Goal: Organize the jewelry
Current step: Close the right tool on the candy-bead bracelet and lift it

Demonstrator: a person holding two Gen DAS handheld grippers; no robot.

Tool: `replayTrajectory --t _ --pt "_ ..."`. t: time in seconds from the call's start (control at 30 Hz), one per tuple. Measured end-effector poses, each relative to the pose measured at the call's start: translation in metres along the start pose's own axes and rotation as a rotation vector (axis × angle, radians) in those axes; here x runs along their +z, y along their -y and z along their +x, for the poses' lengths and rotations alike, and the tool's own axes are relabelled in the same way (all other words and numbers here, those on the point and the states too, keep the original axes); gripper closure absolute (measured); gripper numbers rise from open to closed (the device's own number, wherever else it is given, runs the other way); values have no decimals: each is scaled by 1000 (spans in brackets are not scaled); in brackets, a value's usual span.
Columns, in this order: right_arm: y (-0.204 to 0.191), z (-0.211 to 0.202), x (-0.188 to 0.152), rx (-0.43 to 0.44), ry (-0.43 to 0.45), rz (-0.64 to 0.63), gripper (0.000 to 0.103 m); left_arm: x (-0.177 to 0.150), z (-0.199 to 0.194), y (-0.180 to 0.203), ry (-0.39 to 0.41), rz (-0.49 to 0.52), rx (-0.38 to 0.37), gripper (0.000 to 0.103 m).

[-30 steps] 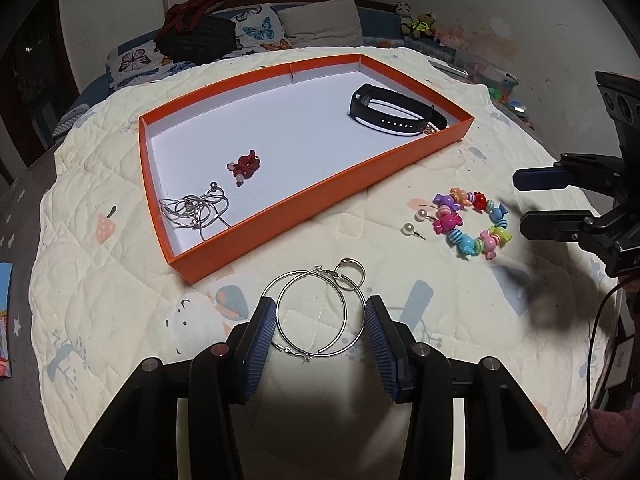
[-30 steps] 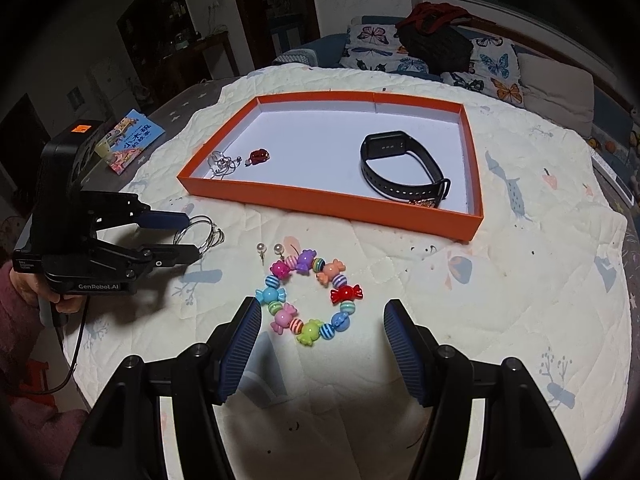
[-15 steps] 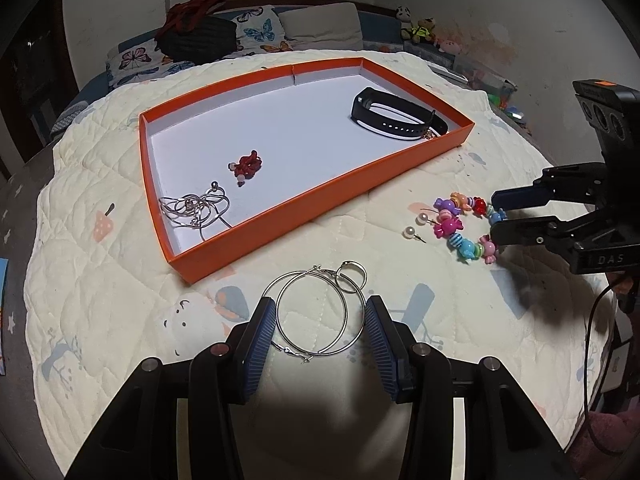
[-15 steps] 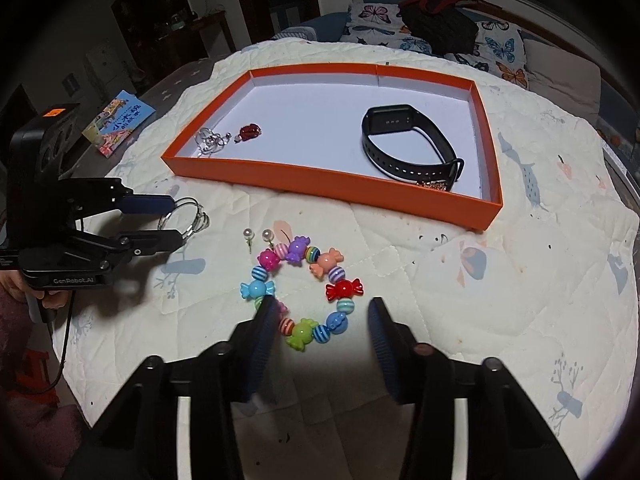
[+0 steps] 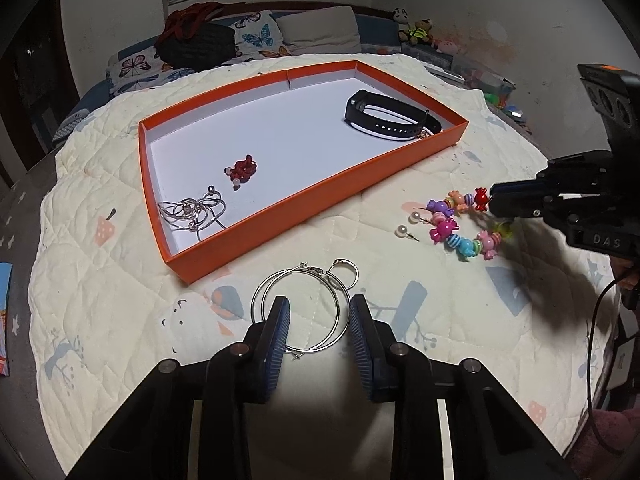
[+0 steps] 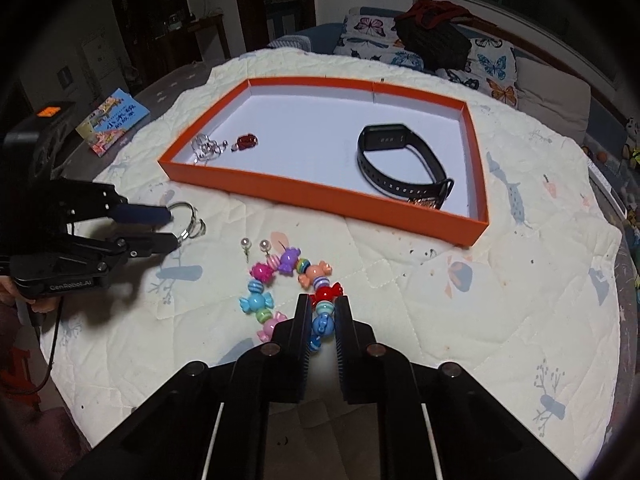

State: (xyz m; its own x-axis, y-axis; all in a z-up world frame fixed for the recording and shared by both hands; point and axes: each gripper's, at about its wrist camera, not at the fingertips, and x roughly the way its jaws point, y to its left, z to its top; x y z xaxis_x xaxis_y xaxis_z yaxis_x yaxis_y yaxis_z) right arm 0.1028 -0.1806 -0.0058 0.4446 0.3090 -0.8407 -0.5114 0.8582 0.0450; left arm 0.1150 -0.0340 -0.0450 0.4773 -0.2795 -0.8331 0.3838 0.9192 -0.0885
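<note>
Two large silver hoop earrings point(image 5: 310, 268) lie on the quilt in front of the orange tray point(image 5: 320, 192). My left gripper point(image 5: 318, 312) straddles them and its jaws are closing, with the hoops between the pads and a gap still showing. In the right wrist view the left gripper point(image 6: 172, 226) sits at the left with the hoops point(image 6: 192, 222) at its tips. My right gripper point(image 6: 322, 304) is shut on a blue bead of the candy bead bracelet point(image 6: 260, 270). The left wrist view has this right gripper point(image 5: 494, 200) at the bracelet point(image 5: 442, 229).
The tray point(image 6: 320, 200) holds a black watch band point(image 6: 400, 168), a red bead piece point(image 5: 243, 168) and a tangled silver chain point(image 5: 196, 210). Two pearl studs point(image 6: 245, 243) lie left of the bracelet. A book point(image 6: 114, 120) rests at the table's far left edge.
My right gripper has come down over the bracelet and its jaws have gone from wide apart to shut on a bead. The left jaws have narrowed around the hoops.
</note>
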Motion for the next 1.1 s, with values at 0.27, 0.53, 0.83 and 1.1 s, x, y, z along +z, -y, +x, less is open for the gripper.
replayTrajectory --t 0.27,0.53,0.83,1.1 --pt "-1 -17 7 -7 58 5 89 -4 -5 0 -10 -11 5 69" --pt "1 -14 3 14 48 25 89 -2 -13 -8 18 -44 -8 53" --pt "3 -10 0 28 38 28 89 0 -3 -14 1 -54 -15 53" --pt "3 -10 0 30 37 29 89 1 2 -10 4 -31 -7 53"
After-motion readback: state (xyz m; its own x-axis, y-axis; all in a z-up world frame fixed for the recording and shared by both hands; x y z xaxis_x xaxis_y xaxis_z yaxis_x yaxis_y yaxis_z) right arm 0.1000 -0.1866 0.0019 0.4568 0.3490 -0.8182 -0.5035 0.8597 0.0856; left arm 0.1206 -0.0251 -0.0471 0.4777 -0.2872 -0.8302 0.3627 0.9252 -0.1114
